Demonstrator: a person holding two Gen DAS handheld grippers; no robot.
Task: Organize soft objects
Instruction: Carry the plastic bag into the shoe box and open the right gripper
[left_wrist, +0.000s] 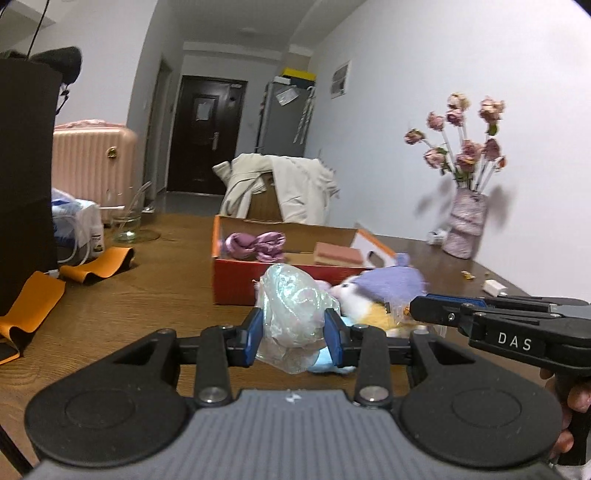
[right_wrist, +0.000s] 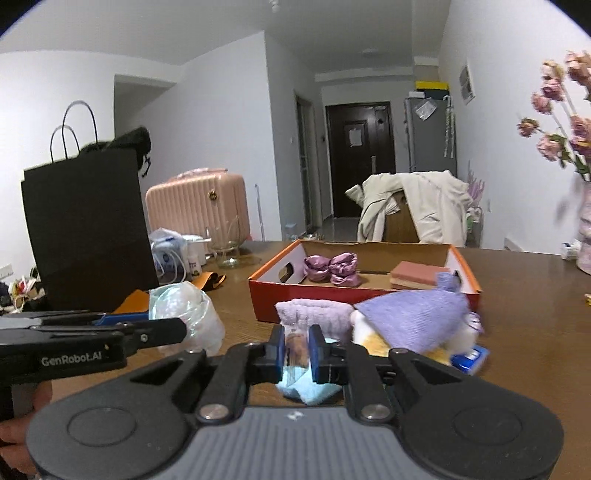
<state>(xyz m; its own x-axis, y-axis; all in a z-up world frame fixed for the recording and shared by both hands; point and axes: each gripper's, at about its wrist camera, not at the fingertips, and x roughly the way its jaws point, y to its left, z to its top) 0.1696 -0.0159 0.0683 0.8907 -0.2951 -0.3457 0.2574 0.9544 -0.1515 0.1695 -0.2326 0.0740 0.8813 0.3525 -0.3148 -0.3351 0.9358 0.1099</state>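
Roughly partway through, I'd say. The orange cardboard shoebox (right_wrist: 364, 295) on the wooden table (left_wrist: 147, 295) already holds a shiny purple satin bundle (right_wrist: 332, 268) and a pink sponge block (right_wrist: 417, 275). Left to sort, just in front of the box: a folded lilac towel (right_wrist: 310, 314), a plush toy with a purple knitted hat (right_wrist: 413, 325) and a light blue cloth (right_wrist: 310, 391). My left gripper (left_wrist: 293, 330) has its jaws clamped on a crinkly clear plastic bag (left_wrist: 295, 314), puffy and iridescent. My right gripper (right_wrist: 296, 350) has its jaws pinched on a small brownish packet (right_wrist: 296, 349); too blurry to tell more.
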